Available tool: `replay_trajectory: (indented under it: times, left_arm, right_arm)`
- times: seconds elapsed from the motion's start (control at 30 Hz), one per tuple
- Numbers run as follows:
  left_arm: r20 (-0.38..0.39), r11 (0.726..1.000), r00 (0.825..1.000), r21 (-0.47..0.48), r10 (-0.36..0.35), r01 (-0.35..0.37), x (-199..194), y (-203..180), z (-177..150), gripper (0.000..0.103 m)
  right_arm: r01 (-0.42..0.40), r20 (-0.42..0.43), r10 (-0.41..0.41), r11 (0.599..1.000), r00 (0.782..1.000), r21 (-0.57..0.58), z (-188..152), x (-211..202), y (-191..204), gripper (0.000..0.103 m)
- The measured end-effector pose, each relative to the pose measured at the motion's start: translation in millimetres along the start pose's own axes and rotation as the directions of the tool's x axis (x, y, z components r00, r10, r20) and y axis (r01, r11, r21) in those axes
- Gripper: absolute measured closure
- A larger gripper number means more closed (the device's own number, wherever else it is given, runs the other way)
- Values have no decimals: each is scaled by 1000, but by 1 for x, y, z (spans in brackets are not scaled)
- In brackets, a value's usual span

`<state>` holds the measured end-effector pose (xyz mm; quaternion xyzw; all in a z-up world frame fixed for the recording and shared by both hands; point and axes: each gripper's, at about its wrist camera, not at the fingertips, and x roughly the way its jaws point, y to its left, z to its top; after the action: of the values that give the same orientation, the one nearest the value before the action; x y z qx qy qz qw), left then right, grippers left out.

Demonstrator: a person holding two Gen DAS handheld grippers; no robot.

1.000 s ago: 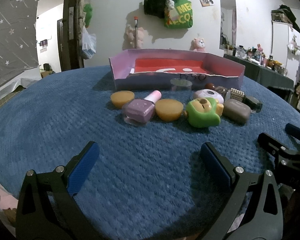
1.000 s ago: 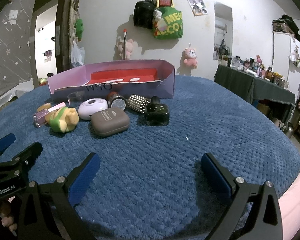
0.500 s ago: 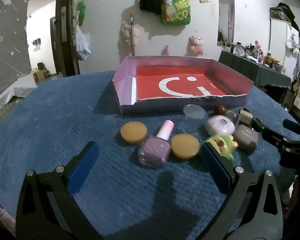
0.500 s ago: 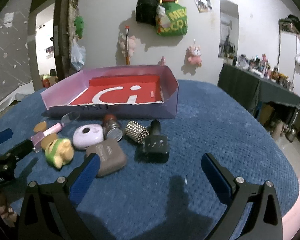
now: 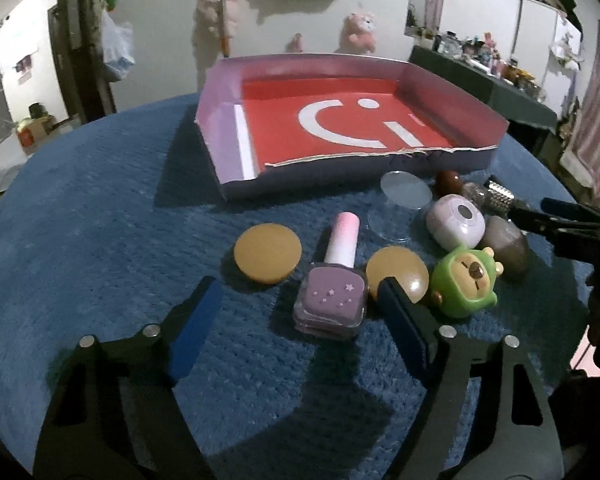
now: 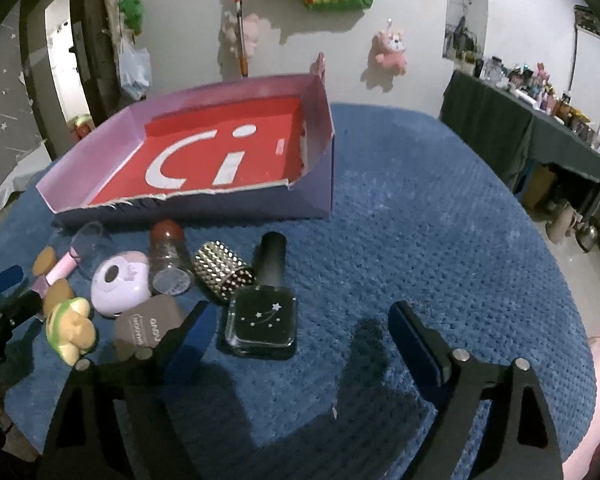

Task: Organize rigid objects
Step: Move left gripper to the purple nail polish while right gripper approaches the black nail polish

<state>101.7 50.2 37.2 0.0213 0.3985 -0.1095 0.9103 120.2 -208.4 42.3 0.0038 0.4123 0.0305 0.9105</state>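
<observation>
Nearest, left gripper (image 5: 296, 312): jaws closing, pads not yet pressing anything, the purple nail-polish bottle (image 5: 331, 300) lying in the gap, pink cap pointing away. Right gripper (image 6: 300, 330): jaws closing, empty; the black nail-polish bottle (image 6: 262, 320) lies just inside its left pad.

Next, on the blue textured cloth (image 5: 100, 248), a loose row of small items:
- two tan round discs (image 5: 268, 253), one either side of the purple bottle;
- green bear figure (image 5: 466, 284), just right of the second disc;
- grey-brown case (image 6: 148, 326);
- white-lilac oval case (image 5: 454, 222);
- clear round lid (image 5: 406, 190);
- small jar with brown-red cap (image 6: 170, 258);
- studded gold cylinder (image 6: 222, 272), touching the black bottle.

Farthest, shallow cardboard tray (image 5: 228, 128), lilac walls, red floor with white markings, nothing inside, just behind the row.
</observation>
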Motion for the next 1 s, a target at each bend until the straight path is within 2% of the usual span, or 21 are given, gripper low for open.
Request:
replay_trajectory:
  times: [0.3, 0.5, 0.6, 0.73, 0.9, 0.97, 1.0]
  left_arm:
    - [-13, 998, 998, 31, -53, 54, 7, -2, 13, 31]
    - [-50, 996, 995, 24, -87, 88, 9, 7, 13, 40]
    - [-72, 994, 992, 35, -99, 102, 8, 8, 13, 41]
    - [-68, 993, 995, 86, -80, 86, 5, 2, 11, 44]
    - [-58, 990, 994, 101, -91, 96, 4, -1, 10, 49]
    - [-64, 987, 991, 100, -121, 127, 4, -3, 11, 63]
    - [-68, 985, 989, 103, -134, 140, 3, -4, 10, 66]
  right_arm:
    - [-25, -41, 23, 999, 999, -34, 0, 11, 6, 29]
    - [-53, -40, 52, 998, 998, -32, 1, 11, 4, 31]
    - [-56, -42, 55, 998, 998, -34, 2, 11, 2, 34]
    - [-64, -46, 63, 997, 997, -38, 3, 11, 1, 34]
    - [-80, -48, 78, 996, 996, -38, 5, 11, 0, 35]
    - [-94, -49, 93, 995, 994, -32, 6, 11, -1, 35]
    - [-101, -49, 99, 994, 994, -32, 7, 11, -1, 38]
